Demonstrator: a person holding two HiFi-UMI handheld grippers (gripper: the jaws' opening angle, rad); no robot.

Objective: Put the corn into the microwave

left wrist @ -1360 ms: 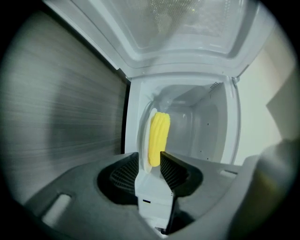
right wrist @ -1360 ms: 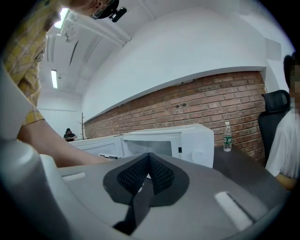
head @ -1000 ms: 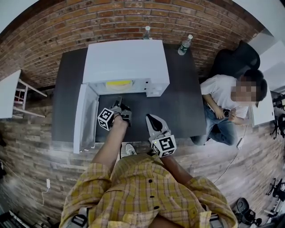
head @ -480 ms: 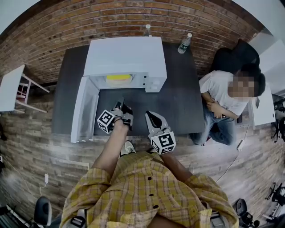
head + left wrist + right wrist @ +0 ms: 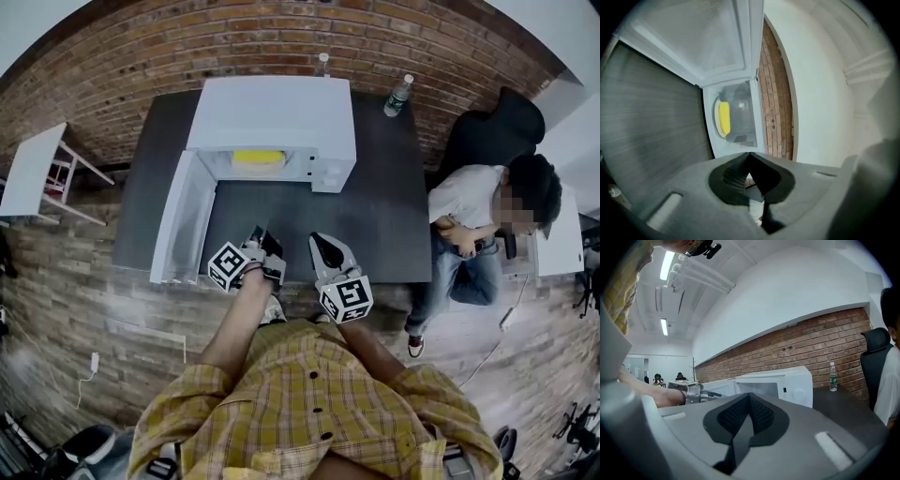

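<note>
– One cob only? How does the corn [image 5: 257, 157] look?
– One, bright yellow all over, and smooth as far as these views can tell. It lies on its side on the pale round turntable [image 5: 716, 123] inside the microwave [image 5: 272, 112], its length running along the front opening.
– And the microwave itself?
– White, boxy, set at the back of the dark table [image 5: 375, 216] in front of a brick wall. Its door [image 5: 181, 225] stands swung right out to the left, so the cavity faces the person with the cob in plain sight.
– Does either tool touch the corn?
– No. Both are held over the near edge of the table, well apart from the cob, and both point toward the microwave.
– How wide is the left tool [image 5: 262, 238]?
– Not wide at all. Its jaws meet tip to tip with nothing between them. Its own view is rolled on its side and looks past the closed tips into the open cavity, where the yellow cob shows on the turntable.
– And the right tool [image 5: 325, 248]?
– The same: jaws pressed together and empty. It sits just beside the left one. Beyond its tips its own view shows the microwave's front and control panel, and a water bottle [image 5: 833, 376] standing on the table farther right.
</note>
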